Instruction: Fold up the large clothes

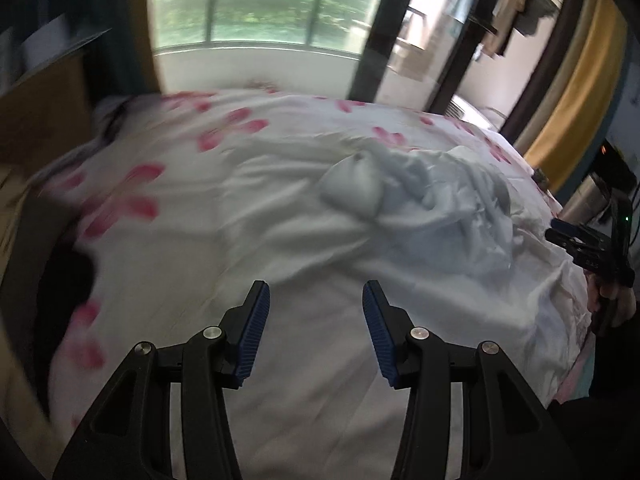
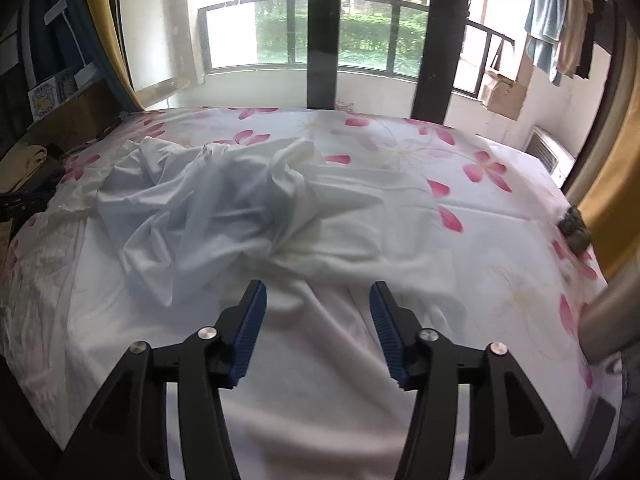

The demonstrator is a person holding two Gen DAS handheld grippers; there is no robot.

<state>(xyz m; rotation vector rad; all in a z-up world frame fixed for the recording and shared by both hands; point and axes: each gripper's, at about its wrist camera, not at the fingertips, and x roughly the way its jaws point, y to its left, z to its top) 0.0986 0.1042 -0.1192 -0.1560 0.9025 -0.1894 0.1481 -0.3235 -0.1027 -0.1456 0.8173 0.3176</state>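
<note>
- Left gripper point(image 1: 316, 300): jaws spread wide, nothing between the blue pads point(image 1: 256, 332); it hangs above the near part of the bed.
- Right gripper point(image 2: 318, 300): jaws likewise apart and empty, over the near edge of the garment. In the left wrist view it shows at the far right edge point(image 1: 588, 248), partly cut off.
- White garment point(image 2: 208, 208): crumpled in a heap on the floral bedsheet point(image 2: 460, 208); in the right wrist view it lies left of centre, with plain white cloth running down toward the fingers.
- Same garment in the left wrist view point(image 1: 432, 200): right of centre, a rounded bulge at its left end.
- Left wrist view only: motion blur smears the sheet's left side; a dark shape at the left rim cannot be identified.
- Right wrist view only: hanging clothes point(image 2: 560, 24) at upper right and a small dark object point(image 2: 576, 228) at the bed's right edge, too blurred to name.
</note>
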